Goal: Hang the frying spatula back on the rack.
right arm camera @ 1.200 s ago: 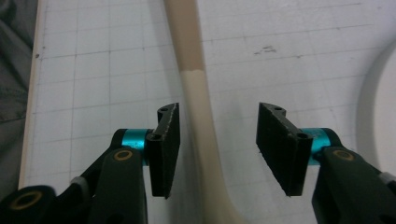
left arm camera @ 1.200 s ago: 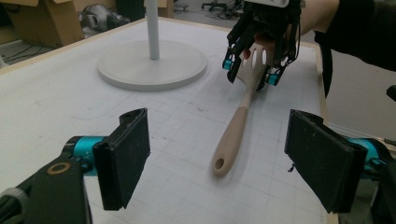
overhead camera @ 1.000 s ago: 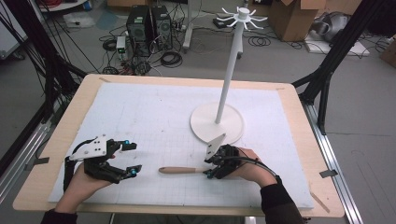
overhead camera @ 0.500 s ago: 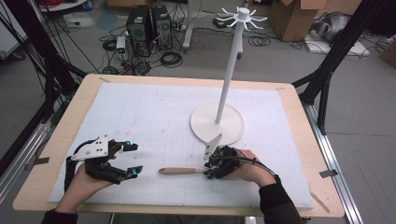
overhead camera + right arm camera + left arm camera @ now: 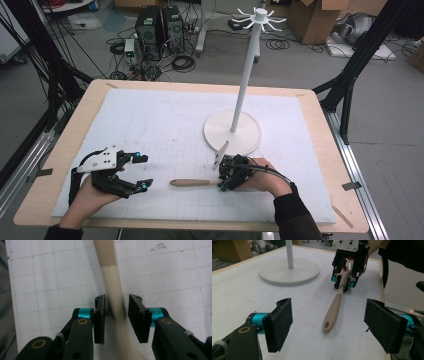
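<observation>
The right hand-held gripper (image 5: 116, 315) has just been closing around the wooden spatula (image 5: 196, 183) lying on the bench (image 5: 320, 125), pads not yet pressing; it should centre the handle. The left hand-held gripper (image 5: 328, 322) is released.

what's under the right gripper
The wooden spatula lies on the white gridded mat, its neck between the right gripper pads with a gap showing. The hand covers the spatula's blade end.

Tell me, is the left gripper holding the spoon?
No, the left gripper has wide-open jaws with nothing between them, and the spoon lies ahead on the table.
</observation>
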`<control>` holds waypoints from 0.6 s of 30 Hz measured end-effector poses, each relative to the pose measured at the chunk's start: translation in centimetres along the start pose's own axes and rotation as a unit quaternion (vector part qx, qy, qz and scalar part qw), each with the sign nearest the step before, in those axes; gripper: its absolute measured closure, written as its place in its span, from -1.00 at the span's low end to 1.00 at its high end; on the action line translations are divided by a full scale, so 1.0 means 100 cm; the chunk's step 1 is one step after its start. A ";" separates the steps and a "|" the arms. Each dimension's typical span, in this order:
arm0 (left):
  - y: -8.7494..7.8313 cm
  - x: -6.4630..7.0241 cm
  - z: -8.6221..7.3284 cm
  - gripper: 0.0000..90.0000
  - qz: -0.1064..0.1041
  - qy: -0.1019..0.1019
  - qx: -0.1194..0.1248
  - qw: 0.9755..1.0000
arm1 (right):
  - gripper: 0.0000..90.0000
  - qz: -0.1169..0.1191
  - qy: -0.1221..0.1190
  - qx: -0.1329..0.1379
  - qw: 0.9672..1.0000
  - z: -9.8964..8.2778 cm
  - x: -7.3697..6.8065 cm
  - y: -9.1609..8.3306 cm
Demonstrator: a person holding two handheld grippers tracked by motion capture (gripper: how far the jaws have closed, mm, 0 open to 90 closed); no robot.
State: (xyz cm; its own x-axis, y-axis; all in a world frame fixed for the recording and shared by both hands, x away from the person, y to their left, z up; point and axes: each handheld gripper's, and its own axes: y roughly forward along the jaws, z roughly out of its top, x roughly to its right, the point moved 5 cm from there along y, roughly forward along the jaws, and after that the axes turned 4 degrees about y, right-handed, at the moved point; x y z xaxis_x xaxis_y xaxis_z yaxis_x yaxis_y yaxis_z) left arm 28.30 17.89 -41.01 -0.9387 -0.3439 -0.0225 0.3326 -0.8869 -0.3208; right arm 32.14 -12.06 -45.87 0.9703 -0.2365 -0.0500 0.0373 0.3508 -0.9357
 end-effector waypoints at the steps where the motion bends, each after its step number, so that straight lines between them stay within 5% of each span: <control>1: 0.001 0.001 0.000 -0.49 -0.002 0.001 0.000 1.000 | 0.54 0.000 0.000 0.002 1.000 0.001 0.001 0.000; 11: 0.004 0.004 0.002 -0.48 -0.007 0.003 -0.003 1.000 | 0.64 -0.002 0.006 -0.007 1.000 0.000 -0.002 0.000; 14: 0.004 0.004 0.002 -0.47 -0.008 0.004 -0.001 1.000 | 0.70 -0.007 -0.009 -0.004 1.000 0.001 -0.003 0.000; 18: 0.003 0.004 0.004 -0.47 -0.006 0.004 0.005 1.000 | 0.73 -0.011 0.000 0.026 1.000 -0.004 -0.003 -0.001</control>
State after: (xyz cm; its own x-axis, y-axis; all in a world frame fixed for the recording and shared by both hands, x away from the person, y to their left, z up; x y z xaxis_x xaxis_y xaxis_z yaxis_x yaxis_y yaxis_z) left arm 28.01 17.40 -40.75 -0.9434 -0.3306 -0.0254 0.3216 -0.8938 -0.3125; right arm 31.73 -12.34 -45.91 0.9692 -0.2443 -0.0303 0.0705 0.3932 -0.9167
